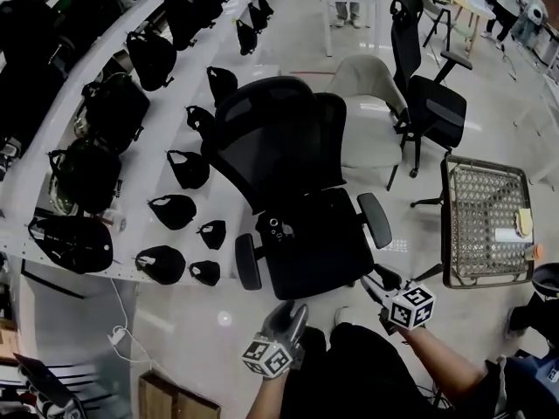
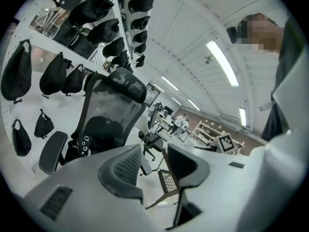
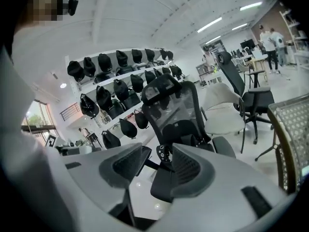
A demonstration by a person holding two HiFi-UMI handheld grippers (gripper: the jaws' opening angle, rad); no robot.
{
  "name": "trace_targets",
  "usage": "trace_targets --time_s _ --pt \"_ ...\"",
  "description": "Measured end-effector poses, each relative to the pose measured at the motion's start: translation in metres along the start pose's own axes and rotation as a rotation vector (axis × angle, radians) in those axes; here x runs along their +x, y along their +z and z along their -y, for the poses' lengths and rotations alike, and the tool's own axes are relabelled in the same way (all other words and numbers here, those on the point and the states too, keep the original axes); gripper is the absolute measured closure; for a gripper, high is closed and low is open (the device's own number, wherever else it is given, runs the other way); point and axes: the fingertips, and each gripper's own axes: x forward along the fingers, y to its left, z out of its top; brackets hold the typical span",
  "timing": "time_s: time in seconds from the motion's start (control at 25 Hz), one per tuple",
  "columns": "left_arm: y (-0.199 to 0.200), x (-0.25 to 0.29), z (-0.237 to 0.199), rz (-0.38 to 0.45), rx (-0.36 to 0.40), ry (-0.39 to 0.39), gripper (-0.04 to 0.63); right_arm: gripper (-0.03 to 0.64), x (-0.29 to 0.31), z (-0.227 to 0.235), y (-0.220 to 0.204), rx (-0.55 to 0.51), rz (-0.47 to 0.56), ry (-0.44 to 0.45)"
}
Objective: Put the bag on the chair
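Left tool [image 1: 293, 315], right tool [image 1: 377, 286], both released, empty, near front edge of chair [image 1: 319, 253]

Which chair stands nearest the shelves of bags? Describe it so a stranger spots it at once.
Start at the long white shelves of black bags along the left. Right beside them, closest to the person, stands a black office chair. Unlike the pale shell chair behind it and the woven chair on the right, it has a broad mesh back with a headrest.
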Motion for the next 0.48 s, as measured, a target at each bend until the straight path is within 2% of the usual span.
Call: trace_targets --time_s 0.12,0.28,0.4,0.48 --pt "0.023 -0.018 0.009 0.047 0.064 -0.002 0.477 0.508 -0.006 -0.007 0.010 0.022 0.017 0.011" --pt "0.066 -0.039 -0.007 0.118 0.111 0.094 0.566 0.608 -0.016 -0.022 0.039 -0.027 0.085 -0.009" --pt "0.091 -0.051 -0.002 0.155 0.135 0.058 0.574 0.617 -0.027 -0.051 0.067 -0.110 0.123 -0.014" --pt "0.105 -0.058 0.000 0.173 0.149 0.066 0.575 0.617 -0.035 -0.070 0.087 -0.178 0.155 -0.018"
